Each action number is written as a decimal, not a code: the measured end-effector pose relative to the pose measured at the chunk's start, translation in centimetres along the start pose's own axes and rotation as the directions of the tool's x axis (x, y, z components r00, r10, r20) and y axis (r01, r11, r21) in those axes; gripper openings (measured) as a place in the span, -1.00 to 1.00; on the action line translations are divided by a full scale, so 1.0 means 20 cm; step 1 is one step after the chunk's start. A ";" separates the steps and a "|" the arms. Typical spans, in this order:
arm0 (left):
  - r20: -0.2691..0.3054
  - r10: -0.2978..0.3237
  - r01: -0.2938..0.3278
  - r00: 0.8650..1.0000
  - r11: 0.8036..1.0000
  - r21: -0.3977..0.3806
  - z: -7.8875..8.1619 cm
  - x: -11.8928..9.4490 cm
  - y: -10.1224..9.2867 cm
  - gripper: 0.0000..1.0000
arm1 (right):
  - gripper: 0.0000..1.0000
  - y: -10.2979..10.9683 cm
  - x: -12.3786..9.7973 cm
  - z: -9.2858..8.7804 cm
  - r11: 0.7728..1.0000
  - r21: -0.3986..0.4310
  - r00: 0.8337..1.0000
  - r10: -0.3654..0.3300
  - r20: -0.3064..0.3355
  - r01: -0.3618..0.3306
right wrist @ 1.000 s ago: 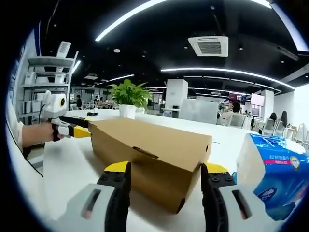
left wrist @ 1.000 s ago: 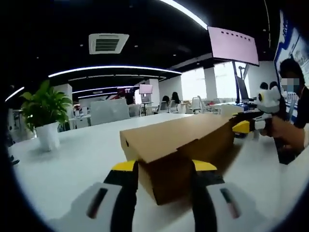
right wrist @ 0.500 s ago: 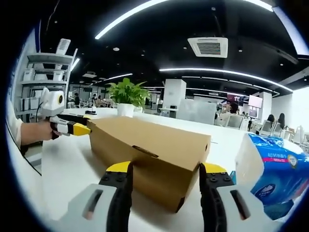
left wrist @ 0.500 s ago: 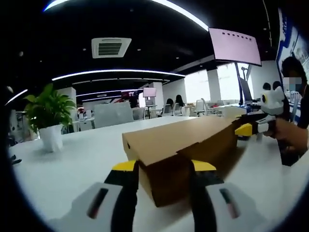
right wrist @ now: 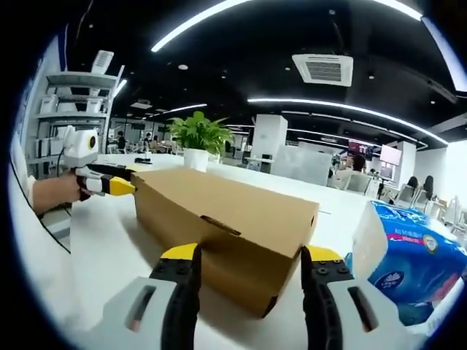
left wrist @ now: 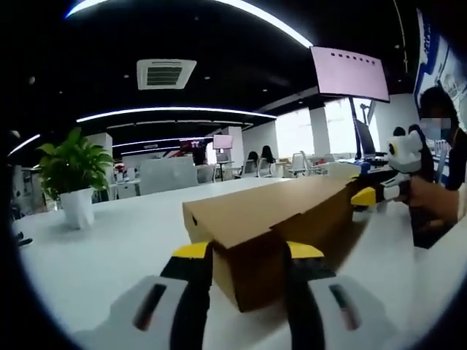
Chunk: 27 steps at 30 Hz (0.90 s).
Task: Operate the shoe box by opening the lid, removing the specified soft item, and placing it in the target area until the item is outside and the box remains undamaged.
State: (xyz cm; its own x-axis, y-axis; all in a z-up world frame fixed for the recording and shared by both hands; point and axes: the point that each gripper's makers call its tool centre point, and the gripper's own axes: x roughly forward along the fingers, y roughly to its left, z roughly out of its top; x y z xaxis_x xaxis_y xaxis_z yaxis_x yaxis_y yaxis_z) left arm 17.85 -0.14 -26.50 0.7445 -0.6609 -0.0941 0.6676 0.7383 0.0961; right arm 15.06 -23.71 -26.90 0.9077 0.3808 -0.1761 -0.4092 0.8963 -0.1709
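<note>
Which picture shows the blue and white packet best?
The right gripper view. The blue and white packet sits large at its right edge, just beside the shoe box, so its blue print and white end are plain. The left gripper view looks along the box's other end toward a potted plant, with no packet to check.

The left hand-held gripper stood with jaws spread, level and low. The right hand-held gripper matched it, jaws parted. A hand gripped the left one's handle.
</note>
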 end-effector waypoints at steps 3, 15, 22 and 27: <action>-0.001 0.001 -0.001 1.000 1.000 -0.015 0.01 -0.01 -0.02 -0.23 | 0.11 0.00 -0.02 0.00 1.000 0.002 1.000 0.003 -0.003 -0.003; -0.015 -0.032 0.033 0.999 0.999 0.006 0.01 -0.06 -0.14 -0.26 | 0.11 -0.01 -0.14 -0.02 1.000 0.000 0.996 0.011 -0.085 -0.011; -0.021 -0.034 0.035 0.999 0.999 0.020 0.01 -0.08 -0.16 -0.26 | 0.04 0.00 -0.19 -0.03 1.000 0.003 0.994 0.029 -0.107 -0.029; -0.024 -0.035 0.036 0.999 0.999 0.029 0.01 -0.09 -0.17 -0.26 | 0.02 0.00 -0.20 -0.04 0.999 0.000 0.992 0.043 -0.121 -0.044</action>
State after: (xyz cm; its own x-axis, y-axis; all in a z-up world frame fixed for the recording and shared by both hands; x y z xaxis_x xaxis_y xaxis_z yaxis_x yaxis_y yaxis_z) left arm 14.28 -1.58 -26.46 0.7204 -0.6829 -0.1209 0.6936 0.7101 0.1212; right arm 11.38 -25.48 -26.91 0.8712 0.3889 -0.2996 -0.4484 0.8788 -0.1633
